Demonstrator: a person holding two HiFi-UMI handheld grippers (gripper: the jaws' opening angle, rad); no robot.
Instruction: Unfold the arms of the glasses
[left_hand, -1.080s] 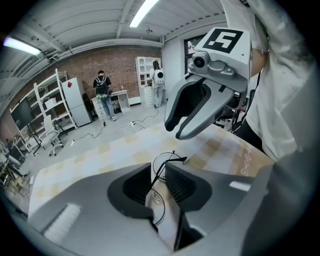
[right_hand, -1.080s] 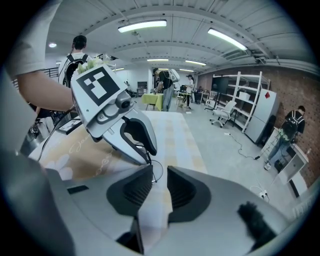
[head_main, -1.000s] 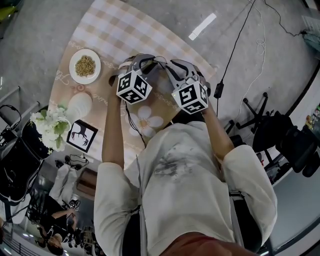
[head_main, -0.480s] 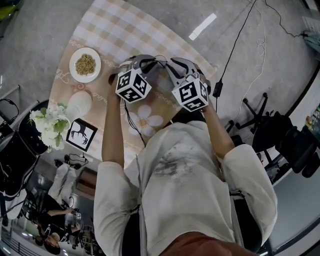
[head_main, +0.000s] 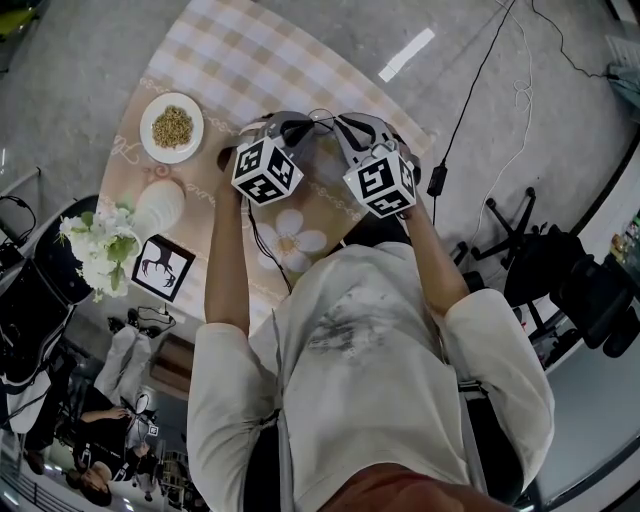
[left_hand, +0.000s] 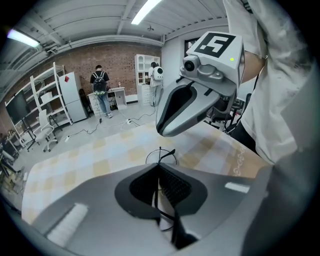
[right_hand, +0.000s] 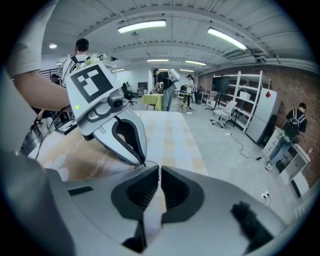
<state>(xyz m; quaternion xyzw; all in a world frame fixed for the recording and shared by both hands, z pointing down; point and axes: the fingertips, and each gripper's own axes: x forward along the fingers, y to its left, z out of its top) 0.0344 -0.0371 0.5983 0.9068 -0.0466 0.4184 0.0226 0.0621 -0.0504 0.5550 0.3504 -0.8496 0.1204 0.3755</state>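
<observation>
Glasses: the glasses (left_hand: 167, 155) are held clear of the table (head_main: 230, 60), over its right half, caught between my two tools. Only thin dark wire shows: one round rim and a stub of arm just past the left tips.
Left gripper: the left gripper (left_hand: 161, 172) is pressed together on the wire frame, which runs down through the slit between its pads.
Right gripper: the right gripper (right_hand: 159, 175) has just been closing. Its jaws stand nearly together with a thin wire leading into the slit, so I read it as pinching an arm of the glasses.
Key relation: the two tools meet tip to tip, one from the left and one from the right, and the arm runs across between them. Neither hand is nearer, since both are on it.
Next move, my guess: hold the left fixed and swing the right outward about the hinge, gently, since the wire looks easy to bend.
Containers: a white plate (head_main: 148, 148) at the far left holds a heap of tan grains (head_main: 172, 128). A white vase (head_main: 160, 208), nearer me, has white flowers (head_main: 98, 250) at its mouth.
</observation>
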